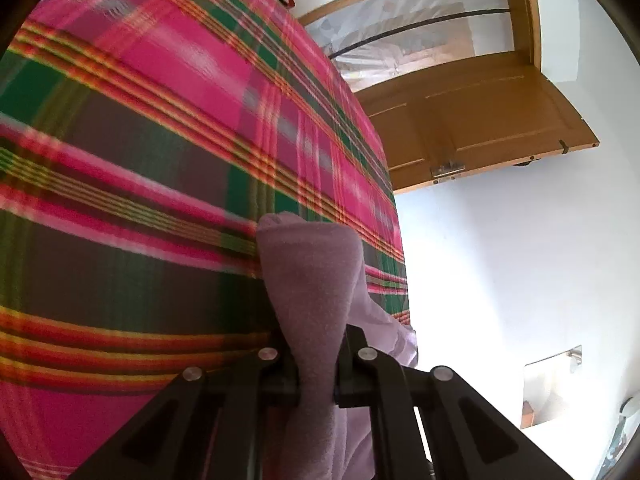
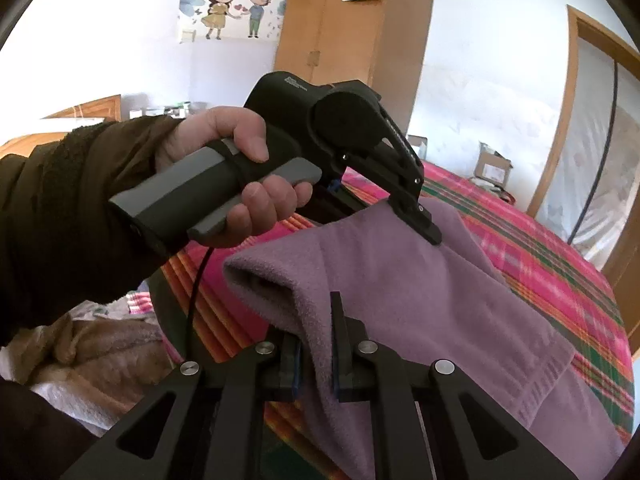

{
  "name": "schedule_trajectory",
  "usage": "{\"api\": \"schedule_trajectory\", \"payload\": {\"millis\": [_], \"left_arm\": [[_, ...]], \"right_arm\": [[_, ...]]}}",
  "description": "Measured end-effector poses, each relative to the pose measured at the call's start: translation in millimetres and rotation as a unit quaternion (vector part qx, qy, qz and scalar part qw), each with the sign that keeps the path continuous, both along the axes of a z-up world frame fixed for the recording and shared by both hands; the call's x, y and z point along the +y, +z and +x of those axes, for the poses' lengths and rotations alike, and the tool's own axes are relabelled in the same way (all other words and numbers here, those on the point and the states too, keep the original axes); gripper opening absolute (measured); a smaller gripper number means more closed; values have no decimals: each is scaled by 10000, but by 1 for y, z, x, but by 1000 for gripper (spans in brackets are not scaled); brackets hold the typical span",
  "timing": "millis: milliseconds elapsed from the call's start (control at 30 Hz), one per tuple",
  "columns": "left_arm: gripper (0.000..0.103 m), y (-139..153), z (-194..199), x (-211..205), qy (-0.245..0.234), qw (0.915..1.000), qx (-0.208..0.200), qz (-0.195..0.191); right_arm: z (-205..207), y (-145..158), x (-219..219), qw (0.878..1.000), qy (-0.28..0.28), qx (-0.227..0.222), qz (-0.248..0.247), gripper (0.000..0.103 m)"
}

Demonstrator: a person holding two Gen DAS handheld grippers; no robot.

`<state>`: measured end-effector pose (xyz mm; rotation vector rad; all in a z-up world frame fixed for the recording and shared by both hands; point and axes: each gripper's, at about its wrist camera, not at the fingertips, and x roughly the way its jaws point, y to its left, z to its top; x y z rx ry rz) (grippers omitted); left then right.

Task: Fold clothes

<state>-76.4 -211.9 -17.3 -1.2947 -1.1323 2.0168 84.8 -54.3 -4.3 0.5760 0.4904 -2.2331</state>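
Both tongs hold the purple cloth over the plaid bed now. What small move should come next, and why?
Probably lift both tongs together and carry the held edge across. The left tongs and the right tongs are each shut on the purple garment, which still lies partly on the plaid bedcover, so the edge is gripped at two points and looks ready to fold.

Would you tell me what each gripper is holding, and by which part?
Both hold the purple fleece garment: the right gripper pinches a bunched fold at its near edge, the left gripper its far edge.
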Motion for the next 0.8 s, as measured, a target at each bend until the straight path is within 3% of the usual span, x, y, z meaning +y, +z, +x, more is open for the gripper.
{"api": "schedule_trajectory", "payload": {"millis": [267,533,800], "left_arm": [[9,10,17,-48,293,9989,-80,-356],[9,3,33,-87,650,9966,-290,-422],[16,-16,23,-89,714,9950,-570,-411]], "right_arm": [[-3,2,-41,9987,501,-103,-34,11],[-1,-4,-84,9947,972,-344,-3,11],[-14,-24,-97,9896,883,-1130,92,12]]}}
